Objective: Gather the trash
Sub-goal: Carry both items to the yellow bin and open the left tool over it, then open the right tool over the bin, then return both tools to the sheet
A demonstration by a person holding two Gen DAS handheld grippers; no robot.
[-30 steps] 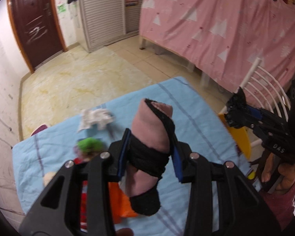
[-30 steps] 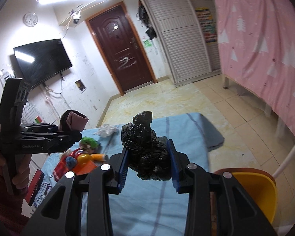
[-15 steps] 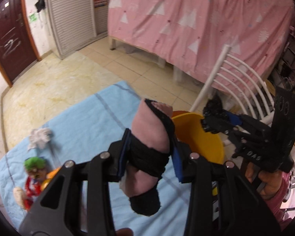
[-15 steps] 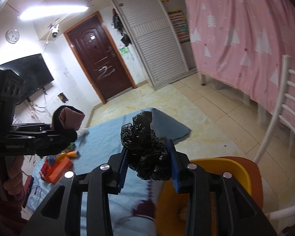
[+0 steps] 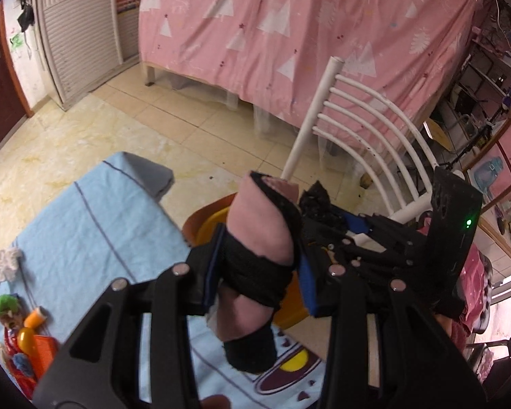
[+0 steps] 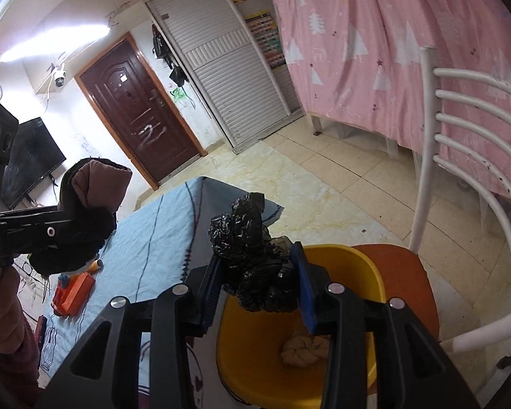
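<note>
My left gripper (image 5: 257, 272) is shut on a rolled pink and black cloth bundle (image 5: 260, 238), held above the table's right edge; it also shows in the right wrist view (image 6: 88, 211). My right gripper (image 6: 255, 286) is shut on a crumpled black plastic bag (image 6: 252, 255) and holds it over a yellow bin (image 6: 354, 266) that stands on an orange chair seat (image 6: 405, 272). A beige twisted wad (image 6: 303, 349) lies inside the bin. In the left wrist view the right gripper (image 5: 340, 225) sits just right of my bundle, above the bin (image 5: 211, 225).
A light blue cloth covers the table (image 5: 95, 225). A white tissue (image 5: 8, 260), a green-haired toy (image 5: 5, 305) and orange toy pieces (image 5: 37, 347) lie at its left end. A white slatted chair back (image 5: 368, 126) and a pink-draped bed (image 5: 306, 34) stand behind.
Both grippers have swung right from over the table to the chair. The black bag now hangs over the yellow bin, and the left gripper with its bundle has come close beside the right one.
</note>
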